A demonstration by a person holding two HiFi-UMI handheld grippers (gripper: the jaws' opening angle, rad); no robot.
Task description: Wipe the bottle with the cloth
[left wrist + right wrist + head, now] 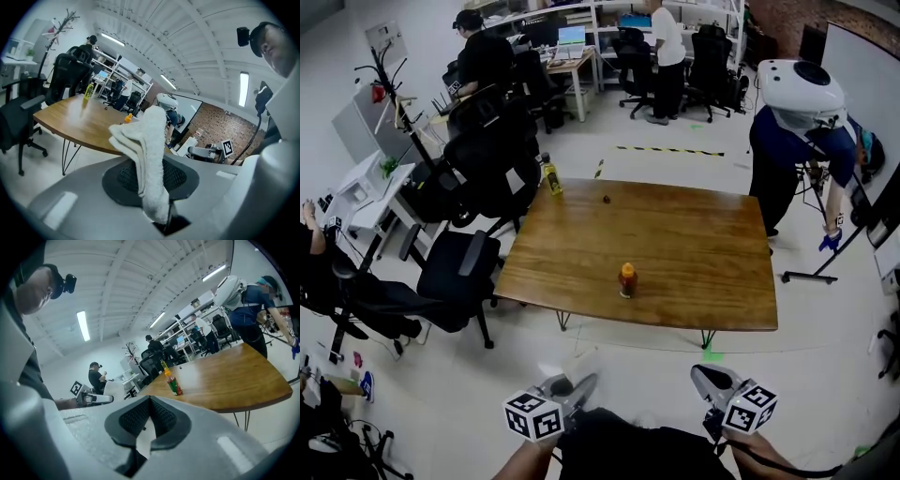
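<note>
The jaws of the left gripper (151, 174) are closed on one white cloth (146, 145), which stands folded above them; the jaws of the right gripper (150, 414) are pressed together with nothing between them; both grippers are held short of the desk's (703, 253) near edge. Two bottles are seen on the one desk: the orange-capped bottle (627, 279) upright at 6 o'clock from its centre, a yellow bottle (551, 176) at the 10 o'clock corner, well apart.
</note>
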